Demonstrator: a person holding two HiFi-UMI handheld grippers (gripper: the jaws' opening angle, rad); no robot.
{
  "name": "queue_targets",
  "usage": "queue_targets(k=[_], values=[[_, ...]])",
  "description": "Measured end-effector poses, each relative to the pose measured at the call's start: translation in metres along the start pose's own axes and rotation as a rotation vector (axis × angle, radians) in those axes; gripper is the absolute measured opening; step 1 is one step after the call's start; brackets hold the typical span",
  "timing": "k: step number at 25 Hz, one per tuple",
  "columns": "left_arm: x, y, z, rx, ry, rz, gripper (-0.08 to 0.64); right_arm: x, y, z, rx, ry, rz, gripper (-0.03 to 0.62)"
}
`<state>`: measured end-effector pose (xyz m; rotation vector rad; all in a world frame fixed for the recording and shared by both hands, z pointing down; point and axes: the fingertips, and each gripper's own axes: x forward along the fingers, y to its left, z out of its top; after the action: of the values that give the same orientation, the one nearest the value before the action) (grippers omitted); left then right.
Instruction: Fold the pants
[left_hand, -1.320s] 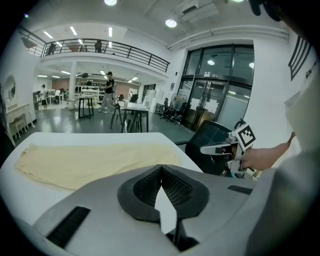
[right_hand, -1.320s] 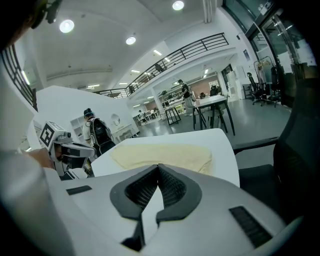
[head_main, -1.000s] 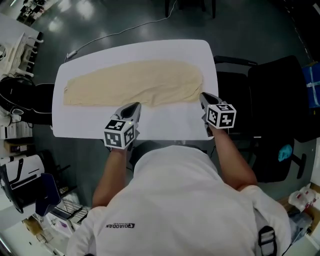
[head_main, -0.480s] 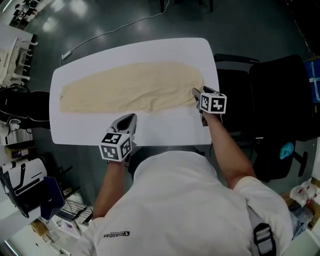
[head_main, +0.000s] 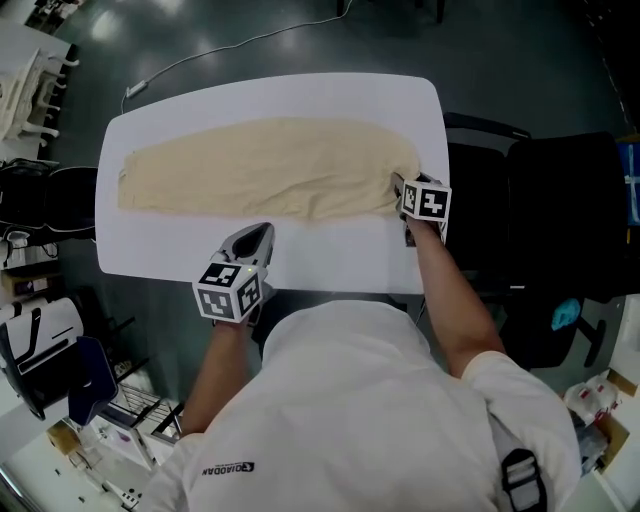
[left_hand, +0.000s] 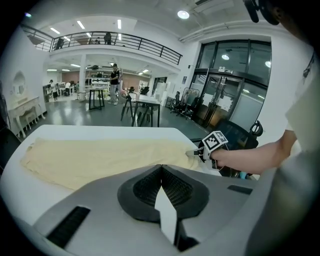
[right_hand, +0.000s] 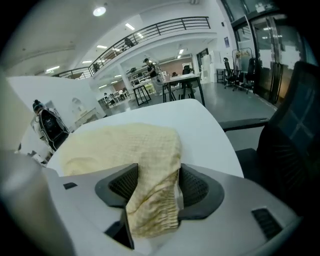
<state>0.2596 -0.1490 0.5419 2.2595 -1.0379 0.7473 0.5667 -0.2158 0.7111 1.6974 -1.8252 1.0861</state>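
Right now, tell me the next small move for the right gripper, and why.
Probably close the right gripper on the pants: its jaws have just been opening and stand apart with the waistband end between them, unclamped. A grip there lets the fold begin.

the pants (head_main: 270, 165) are cream waffle-textured cloth on a smooth matt white table (head_main: 330, 250).

This is a large open-plan workspace, a lab or studio hall. A railed mezzanine (left_hand: 130, 40) overlooks high work tables (left_hand: 146, 101). Rolling office chairs (left_hand: 186, 107) stand by tall glass doors (left_hand: 235, 80), under strip lights (left_hand: 119, 23) on a polished grey floor (head_main: 520, 50).
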Motion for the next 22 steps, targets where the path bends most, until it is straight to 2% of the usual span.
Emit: queue_targets(k=[4, 7, 11, 15, 19, 22], values=[[-0.003, 0.004, -0.004, 0.005, 0.01, 0.003, 0.028, 0.004, 0.004, 0.001, -0.053, 0.002, -0.05, 0.256], [-0.007, 0.008, -0.006, 0.005, 0.01, 0.013, 0.028, 0.007, 0.011, 0.001, -0.054, -0.002, -0.047, 0.175], [-0.012, 0.011, -0.008, -0.004, 0.001, 0.025, 0.028, 0.008, 0.009, 0.002, -0.072, -0.011, -0.052, 0.148], [-0.018, 0.009, -0.009, -0.001, -0.008, 0.031, 0.028, 0.009, 0.008, 0.001, -0.028, 0.004, 0.019, 0.077], [-0.027, 0.01, -0.011, 0.002, -0.018, 0.045, 0.028, 0.011, 0.01, 0.001, 0.006, 0.024, 0.073, 0.069], [-0.037, 0.012, -0.015, 0.002, -0.025, 0.06, 0.028, 0.002, 0.015, 0.008, 0.037, -0.01, 0.105, 0.066]])
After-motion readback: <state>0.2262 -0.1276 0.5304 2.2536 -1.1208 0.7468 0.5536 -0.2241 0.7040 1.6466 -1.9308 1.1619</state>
